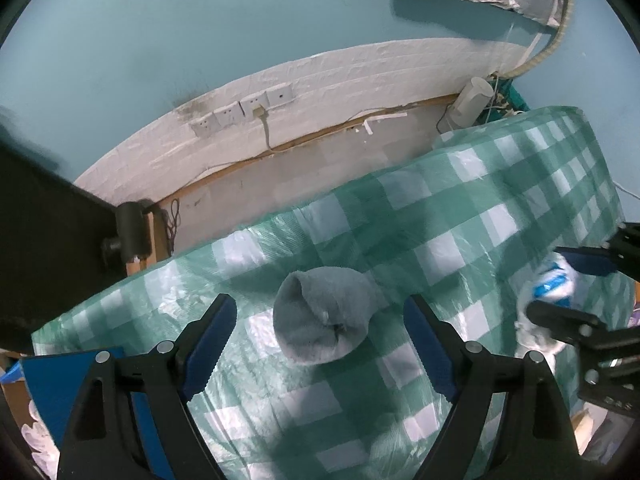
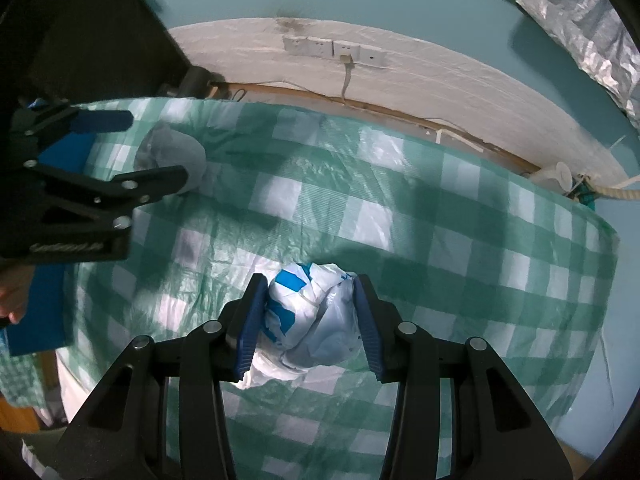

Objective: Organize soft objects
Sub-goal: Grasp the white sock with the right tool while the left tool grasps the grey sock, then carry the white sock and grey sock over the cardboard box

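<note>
Green-and-white checked plastic covers the table [image 1: 460,216], and two soft things show on it: one grey sock [image 1: 324,314] and one bag [image 2: 316,316] of crumpled white-and-blue plastic. No container for them can be made out; a blue flat thing [image 1: 60,384] lies at the table's left edge, and whether it is a box or a lid cannot be told.

The left gripper [image 1: 320,344] points steeply down over the sock, its jaws standing wide, one blue pad to each side of the rolled sock and neither touching it. The sock lies on the cloth between them, its open cuff turned towards the wall [image 1: 120,60].

The right gripper [image 2: 310,320] points straight down, its jaws drawn narrow and its two blue pads pressed into either side of the bag, which bulges out between them. Loose white plastic trails below the pads; whether the bag still rests on the cloth cannot be told. In the left wrist view this gripper appears at the right edge, well apart from the sock.

In the right wrist view part of a hand [image 2: 12,296] shows at the left edge, below the left gripper.

Along the wall run four white sockets [image 2: 334,50], one with a plug in it.
</note>
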Demonstrator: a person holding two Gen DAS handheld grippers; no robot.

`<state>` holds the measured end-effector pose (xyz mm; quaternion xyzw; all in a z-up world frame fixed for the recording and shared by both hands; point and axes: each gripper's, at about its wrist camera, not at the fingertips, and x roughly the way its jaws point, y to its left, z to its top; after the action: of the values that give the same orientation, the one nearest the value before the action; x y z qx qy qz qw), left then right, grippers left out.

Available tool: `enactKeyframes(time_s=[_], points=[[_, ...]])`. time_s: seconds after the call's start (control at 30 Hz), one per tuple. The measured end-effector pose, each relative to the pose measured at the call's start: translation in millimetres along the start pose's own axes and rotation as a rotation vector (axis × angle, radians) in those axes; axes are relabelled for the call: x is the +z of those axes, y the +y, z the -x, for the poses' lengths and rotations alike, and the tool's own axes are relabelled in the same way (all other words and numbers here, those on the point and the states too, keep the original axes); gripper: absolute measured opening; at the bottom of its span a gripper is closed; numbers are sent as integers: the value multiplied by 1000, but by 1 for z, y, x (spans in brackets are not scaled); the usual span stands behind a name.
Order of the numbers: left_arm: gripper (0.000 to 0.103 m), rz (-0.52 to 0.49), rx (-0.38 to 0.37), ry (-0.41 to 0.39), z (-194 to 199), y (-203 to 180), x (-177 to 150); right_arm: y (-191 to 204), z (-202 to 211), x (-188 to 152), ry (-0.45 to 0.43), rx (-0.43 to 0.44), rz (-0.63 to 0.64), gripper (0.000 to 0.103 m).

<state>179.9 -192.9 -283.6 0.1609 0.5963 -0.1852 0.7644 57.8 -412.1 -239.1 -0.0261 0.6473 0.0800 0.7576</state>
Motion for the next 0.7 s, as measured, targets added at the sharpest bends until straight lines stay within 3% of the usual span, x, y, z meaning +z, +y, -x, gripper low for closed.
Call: enactKeyframes(time_s=[0.07, 0.13, 0.2, 0.4, 0.7], points=[[83, 11, 6, 4, -5, 0, 1, -2, 2, -1, -3, 0, -7, 43], [74, 19, 9, 11, -8, 0, 1, -3, 4, -1, -5, 2, -10, 43], [58, 22, 13, 28, -13, -1, 1, -3, 5, -2, -7, 3, -11, 43], [31, 19, 29, 30, -13, -1, -6, -3, 10, -4, -16, 2, 2, 43], [24, 42, 47, 26, -2, 5, -22, 2, 18, -4, -25, -4, 37, 43]])
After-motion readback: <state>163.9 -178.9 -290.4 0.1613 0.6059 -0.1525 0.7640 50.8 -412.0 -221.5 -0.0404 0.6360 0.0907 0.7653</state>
